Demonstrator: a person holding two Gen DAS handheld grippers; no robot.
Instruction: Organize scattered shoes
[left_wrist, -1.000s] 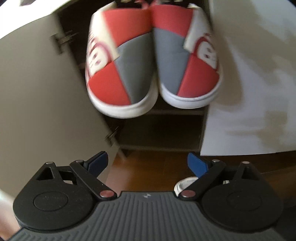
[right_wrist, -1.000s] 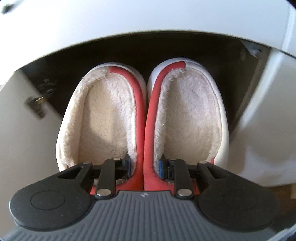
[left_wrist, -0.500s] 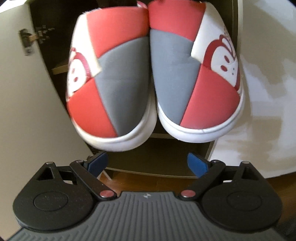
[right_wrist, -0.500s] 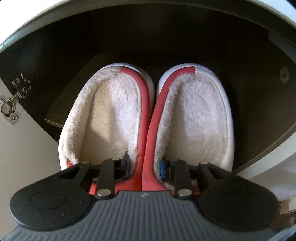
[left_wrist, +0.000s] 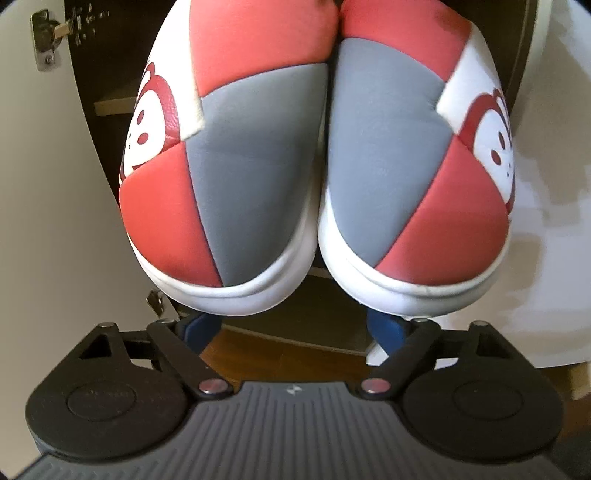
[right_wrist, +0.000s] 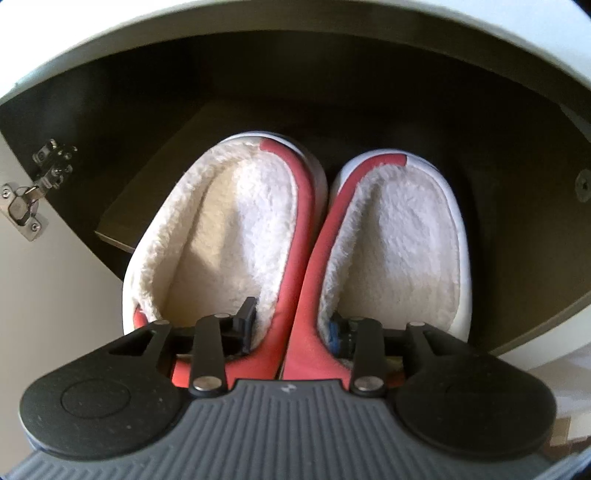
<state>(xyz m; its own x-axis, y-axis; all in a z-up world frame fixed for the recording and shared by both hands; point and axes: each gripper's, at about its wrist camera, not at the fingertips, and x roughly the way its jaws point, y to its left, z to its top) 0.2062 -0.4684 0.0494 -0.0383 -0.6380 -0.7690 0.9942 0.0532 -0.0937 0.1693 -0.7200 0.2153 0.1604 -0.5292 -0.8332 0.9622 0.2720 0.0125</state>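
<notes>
Right wrist view looks into the open cabinet (right_wrist: 480, 155), a dark-lined shoe cupboard whose pale door (right_wrist: 44, 295) stands swung out at the left on a metal hinge (right_wrist: 22, 206), with a brown shelf (right_wrist: 155, 195) running back from its front edge into the shadow. Largest thing in front of it is the pair of slippers (right_wrist: 295, 236), red, grey and white outside and lined with cream fleece, held side by side with their openings toward the camera and their far ends reaching in over the shelf's front edge; whether the soles touch the shelf yet I cannot tell. As a judgement, the task is mid-placement for this pair: the slippers are gathered and brought to the cabinet mouth but not released, and a white shape low on the wooden floor (left_wrist: 288, 350) in the left wrist view may be another shoe left to collect, though too little shows to be sure. The right tool (right_wrist: 291, 332) is closed on the slippers, one finger inside each opening, squeezing the two inner red walls together. The left tool (left_wrist: 295, 326) hangs just beneath the slippers' white-rimmed ends, its blue fingertips (left_wrist: 386, 328) spread wide and holding nothing; contact with the rims cannot be judged.
</notes>
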